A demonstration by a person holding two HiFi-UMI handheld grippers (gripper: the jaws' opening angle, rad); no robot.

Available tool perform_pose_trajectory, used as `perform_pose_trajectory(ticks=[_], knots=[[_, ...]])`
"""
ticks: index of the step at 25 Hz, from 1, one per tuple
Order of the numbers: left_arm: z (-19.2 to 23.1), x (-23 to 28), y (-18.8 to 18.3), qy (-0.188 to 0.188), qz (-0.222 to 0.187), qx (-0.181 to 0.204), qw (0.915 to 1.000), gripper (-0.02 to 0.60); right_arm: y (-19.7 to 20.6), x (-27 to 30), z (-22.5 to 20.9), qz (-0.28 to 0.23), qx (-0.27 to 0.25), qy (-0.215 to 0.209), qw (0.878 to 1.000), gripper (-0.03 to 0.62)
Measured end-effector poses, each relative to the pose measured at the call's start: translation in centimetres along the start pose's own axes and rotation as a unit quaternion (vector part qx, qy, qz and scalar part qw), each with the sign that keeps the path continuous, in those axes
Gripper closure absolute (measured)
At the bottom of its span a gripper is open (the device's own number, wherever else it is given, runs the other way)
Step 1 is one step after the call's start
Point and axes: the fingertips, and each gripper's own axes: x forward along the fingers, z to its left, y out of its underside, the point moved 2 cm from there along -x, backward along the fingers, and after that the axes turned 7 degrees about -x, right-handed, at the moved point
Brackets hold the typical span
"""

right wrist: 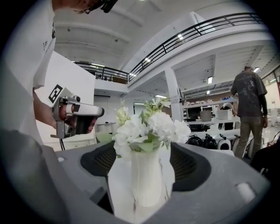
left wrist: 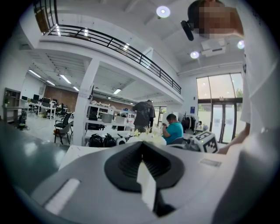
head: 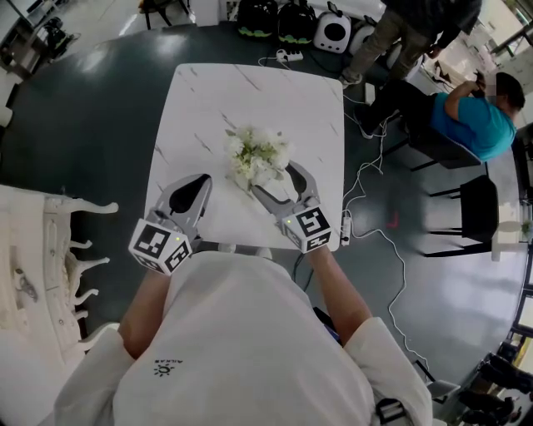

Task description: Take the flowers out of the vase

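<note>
Removal has not begun: the bunch of white flowers with green leaves [head: 256,156] sits in the slim white ceramic vase [right wrist: 148,179] on the white marble-look worktop [head: 208,100], the right gripper [head: 275,179] (at its 5 o'clock) spreading its fingers [right wrist: 197,164] wide around the vase without pressing it, the left gripper [head: 202,179] at 8 o'clock closed and empty.

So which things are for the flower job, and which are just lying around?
For the job:
flowers
white vase
right gripper, open around the vase
left gripper, shut
table under the vase

Just lying about:
power strip on the floor
cables
black bags
black chair
</note>
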Motion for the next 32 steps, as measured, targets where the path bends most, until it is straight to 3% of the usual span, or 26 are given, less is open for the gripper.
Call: perform_pose_trajectory(ticks=[4,13,20,32], knots=[[0.1,-0.3,0.1,-0.001,0.002,0.002,1.0000,0.592,-0.4,0.3,0.1,-0.013,0.026,-0.017,0.999,0.214],[0.0,-1.0,0.1,-0.007,-0.001,0.004,1.0000,0.592,-0.7,0.9,0.6,-0.015,0.016,-0.033,0.999,0.222],[0.0,-1.4,0.0,-0.009,-0.003,0.004,0.9999,0.592,-1.1,0.9,0.7,-0.019,0.018,-0.040,0.999,0.323],[-0.2,-1.5,-0.1,-0.009,-0.004,0.005,0.9999,0.592,-1.7,0.3,0.8,-0.033,0.019,-0.043,0.998,0.427]])
